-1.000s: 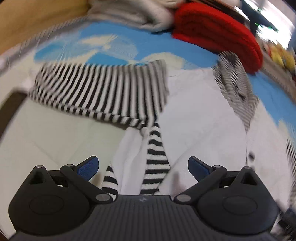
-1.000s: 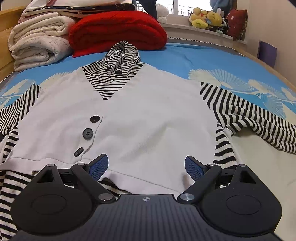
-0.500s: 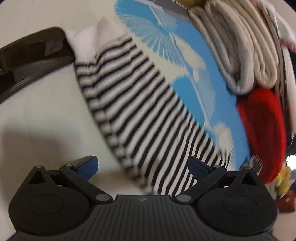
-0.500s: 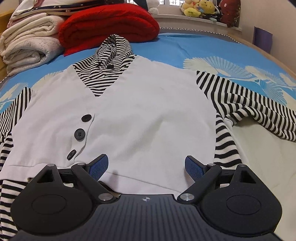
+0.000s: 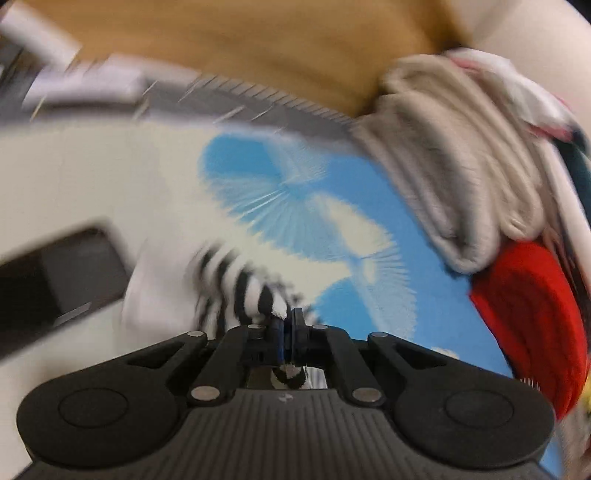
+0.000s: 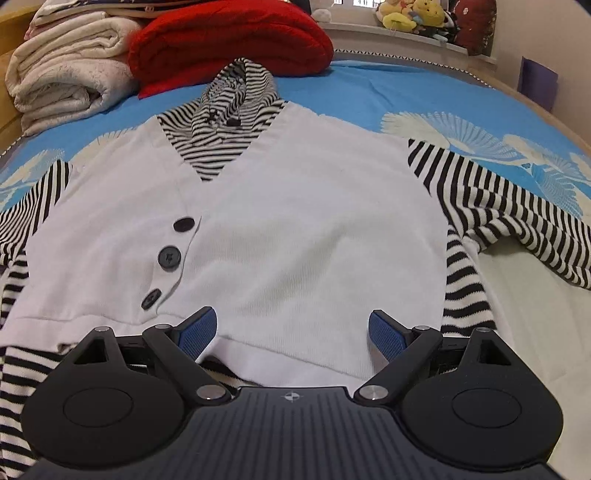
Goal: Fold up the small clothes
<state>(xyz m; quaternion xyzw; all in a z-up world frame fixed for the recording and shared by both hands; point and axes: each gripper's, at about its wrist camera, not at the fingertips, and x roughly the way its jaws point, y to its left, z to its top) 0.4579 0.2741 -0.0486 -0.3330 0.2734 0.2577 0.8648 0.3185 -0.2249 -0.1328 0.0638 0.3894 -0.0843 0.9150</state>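
Left tongs [image 5: 287, 326] have just snapped together, and there's striped fabric pinched between the blue pads: it's the striped sleeve [image 5: 240, 284] of the little sweater [image 6: 295, 229], bunched up at about 11 o'clock from the tips, with a bit poking out underneath too. A second ago those tongs were wide apart over the sleeve lying flat; now the left view is swung round and blurry, facing a wooden headboard [image 5: 258, 48] at 12 o'clock.

Right tongs [image 6: 291, 332] are spread wide with nothing gripped, hovering over the sweater's bottom hem, and that view barely changed from before.

Sweater lies flat, front up, in the middle of the bed [image 6: 369, 96]. It has a soft white knit body with a V-neck, three dark round buttons [image 6: 169, 257] at roughly 9 o'clock from centre, and a black-and-white striped collar and sleeves. The other sleeve [image 6: 517, 221] is flopped out at 3 o'clock, a bit rumpled.

No real containers anywhere. Bed cover is bright blue with pale fan-shaped prints. At 11 o'clock sits a fuzzy red folded blanket [image 6: 229, 37], touching a stack of rolled cream blankets [image 6: 70, 70] at 10 o'clock. Plush toys [image 6: 410, 16] line the sill at 1 o'clock.
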